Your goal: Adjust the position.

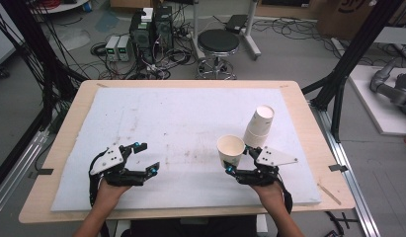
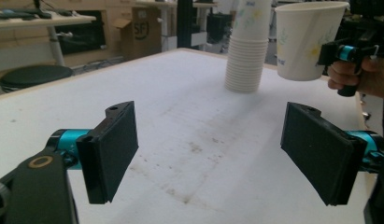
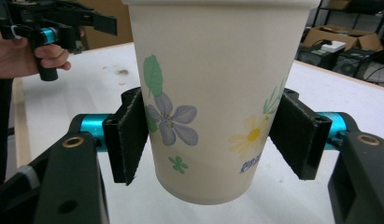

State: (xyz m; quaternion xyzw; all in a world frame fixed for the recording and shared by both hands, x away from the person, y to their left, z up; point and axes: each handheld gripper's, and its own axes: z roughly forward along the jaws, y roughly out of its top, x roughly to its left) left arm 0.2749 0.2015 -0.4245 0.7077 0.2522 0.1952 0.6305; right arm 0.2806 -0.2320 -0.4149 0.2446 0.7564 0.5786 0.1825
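White foam pad point(image 1: 181, 123) under me; my right gripper point(image 1: 238, 159) clamps a paper cup point(image 1: 230, 149) just before the cup stack point(image 1: 260, 126). I'd keep it upright, squeezing lightly. My left gripper point(image 1: 143, 158) gapes, holding nothing.

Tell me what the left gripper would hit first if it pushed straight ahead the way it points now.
Probably nothing soon: the left gripper, jaws open, points across the bare white mat. The stack of cups stands farther off, slightly to the right; depth is unclear, so it may pass beside it.

cup stack point(image 1: 259, 126) crowds right claw point(image 1: 236, 159); elsewhere mat point(image 1: 181, 123) seems open.
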